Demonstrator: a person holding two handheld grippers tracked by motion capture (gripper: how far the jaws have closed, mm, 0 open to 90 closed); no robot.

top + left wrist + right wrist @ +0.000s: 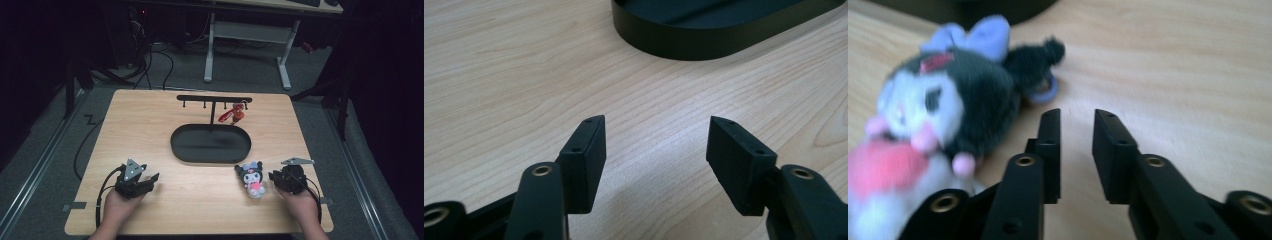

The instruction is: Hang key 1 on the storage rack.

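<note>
Both hands rest low on the table (150, 140): left gripper (656, 145) jaws wide apart, empty; right gripper (1076, 150) jaws nearly together, empty, just beside the plush keychain (943, 115), likely awaiting pickup.

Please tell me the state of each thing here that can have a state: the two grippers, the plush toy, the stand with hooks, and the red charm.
left gripper: jaws wide apart, holding nothing, over bare table.
right gripper: jaws narrowly apart, nothing between them.
plush toy: lying on the table beside the right gripper, not gripped.
hook stand: upright in its black oval tray.
red charm: hanging from the stand's right end.
</note>
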